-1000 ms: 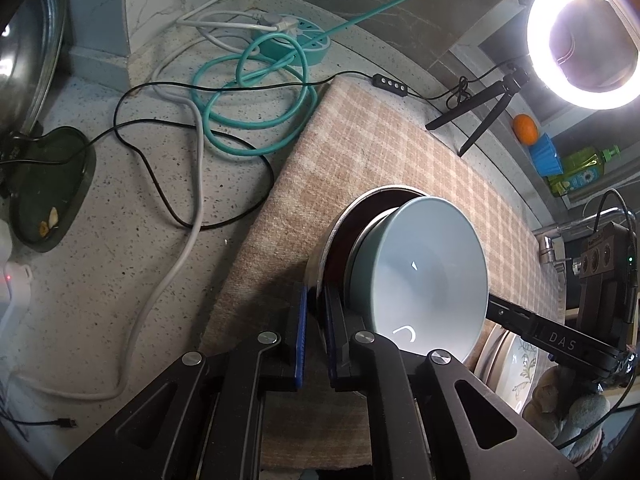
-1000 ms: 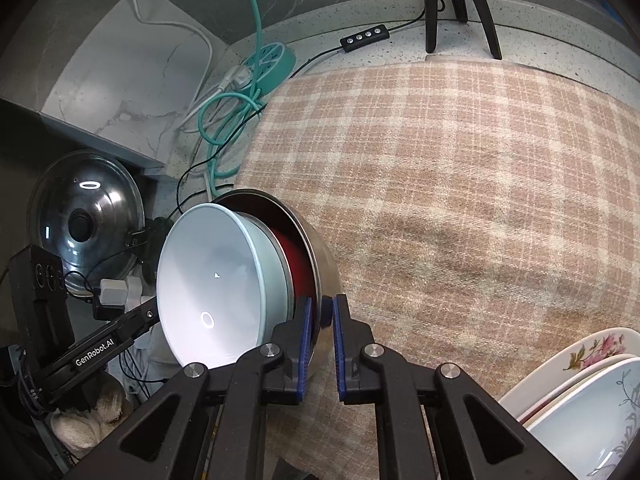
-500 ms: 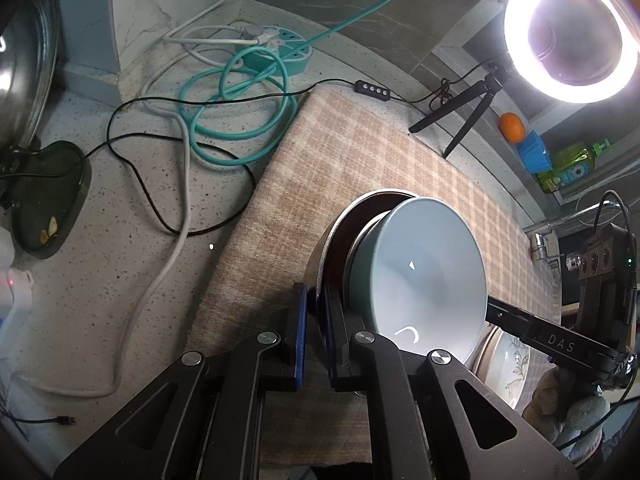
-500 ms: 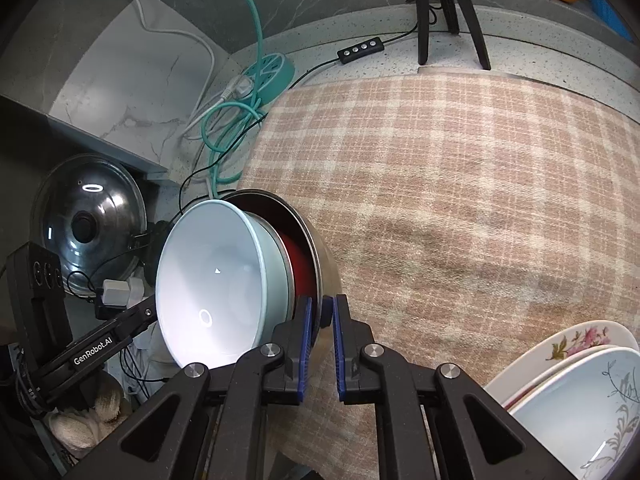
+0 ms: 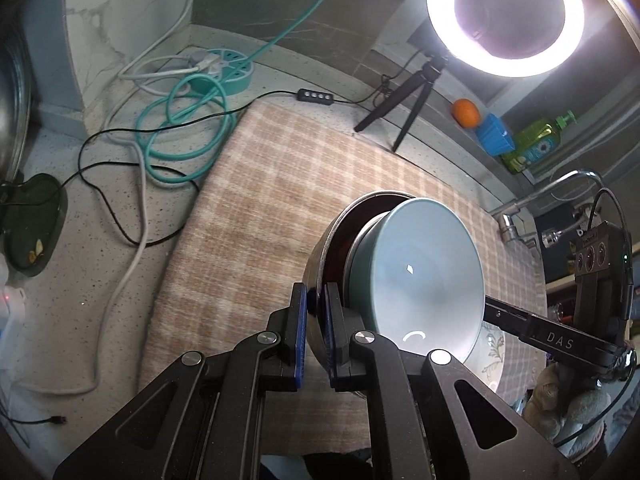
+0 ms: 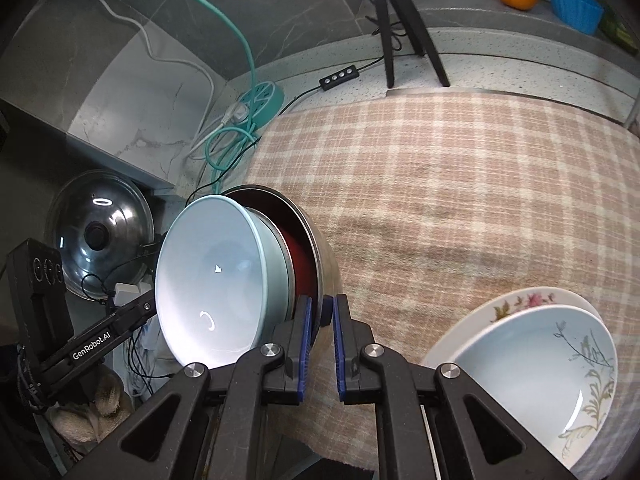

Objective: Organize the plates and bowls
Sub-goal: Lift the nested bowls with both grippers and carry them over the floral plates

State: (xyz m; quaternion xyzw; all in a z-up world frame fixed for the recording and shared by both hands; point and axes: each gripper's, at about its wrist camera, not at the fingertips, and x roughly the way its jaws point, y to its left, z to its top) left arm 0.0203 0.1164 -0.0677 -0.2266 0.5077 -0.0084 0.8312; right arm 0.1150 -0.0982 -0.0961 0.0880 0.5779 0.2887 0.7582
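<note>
Bowls (image 5: 424,276) nested, tilted; left tool (image 5: 316,320), right tool (image 6: 320,324) clamp steel rim; red bowl mostly hidden.

Ring light (image 5: 505,16) glare, fisheye-warped edges, sharp

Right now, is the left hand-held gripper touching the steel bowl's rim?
Touching. The left wrist view shows the left hand-held gripper shut on the steel bowl, its blue pads pressing the rim from both sides.
</note>
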